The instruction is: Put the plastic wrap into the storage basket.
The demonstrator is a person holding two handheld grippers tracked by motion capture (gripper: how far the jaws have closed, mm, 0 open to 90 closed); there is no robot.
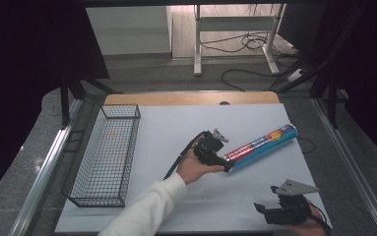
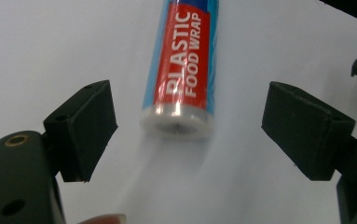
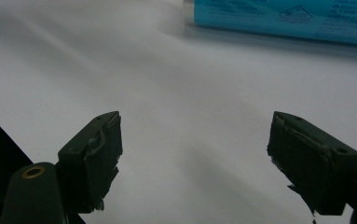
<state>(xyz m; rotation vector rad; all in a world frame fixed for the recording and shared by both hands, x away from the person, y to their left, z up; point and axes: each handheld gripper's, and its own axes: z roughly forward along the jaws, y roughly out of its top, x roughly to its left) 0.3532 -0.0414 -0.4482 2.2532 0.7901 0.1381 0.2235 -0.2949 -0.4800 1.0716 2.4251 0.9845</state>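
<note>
The white table (image 1: 176, 128) has a wire basket (image 1: 105, 155) at its left side with nothing in it, the roll of food wrap (image 1: 262, 145) lies on the table (not grabbed yet), the left gripper (image 2: 188, 133) is spread wide around its near end, and the right gripper (image 3: 195, 154) waits, spread wide too.

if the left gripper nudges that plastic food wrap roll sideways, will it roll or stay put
The plastic food wrap roll is a smooth cylinder lying flat on the white table, so it would probably roll. It looks stiff, likely lifting as one piece. Its glossy film may slip between the jaws.
</note>
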